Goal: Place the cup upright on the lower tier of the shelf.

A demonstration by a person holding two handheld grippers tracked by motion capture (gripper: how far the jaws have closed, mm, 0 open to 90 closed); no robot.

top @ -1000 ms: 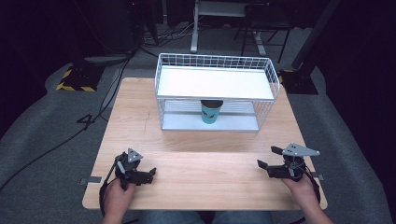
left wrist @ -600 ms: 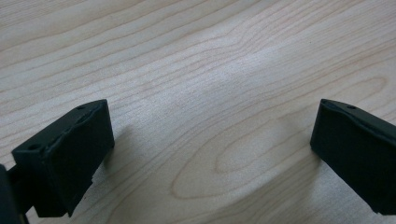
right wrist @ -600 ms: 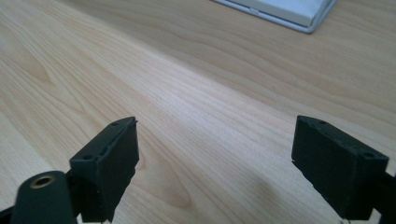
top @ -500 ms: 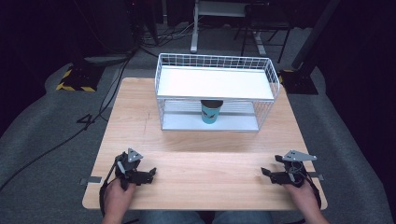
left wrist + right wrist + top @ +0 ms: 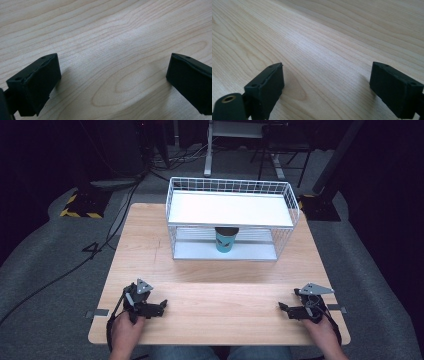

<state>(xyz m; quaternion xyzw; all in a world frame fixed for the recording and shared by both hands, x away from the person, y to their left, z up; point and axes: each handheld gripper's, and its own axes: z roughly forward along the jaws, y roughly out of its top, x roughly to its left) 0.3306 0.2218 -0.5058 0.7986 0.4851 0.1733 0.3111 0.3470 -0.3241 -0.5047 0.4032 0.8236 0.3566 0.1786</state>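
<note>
A teal cup [image 5: 226,240] with a dark rim stands on the lower shelf of a white wire rack [image 5: 230,210] at the back of the wooden table [image 5: 215,275]. My left gripper [image 5: 161,306] rests near the front left edge, open, with bare wood between its jaws [image 5: 112,82]. At the front right my right gripper [image 5: 283,309] also rests low on the table, open and holding nothing [image 5: 327,87]. Both are far in front of the rack.
The rack has a solid white top shelf [image 5: 230,207] and takes up the back middle of the table. Cables [image 5: 60,275] and a yellow-black striped base [image 5: 80,210] lie on the grey floor to the left. Dark stands [image 5: 320,195] are behind the table.
My right gripper has moved down and slightly toward the front edge, settling onto the table. The left gripper and the cup have stayed put.
</note>
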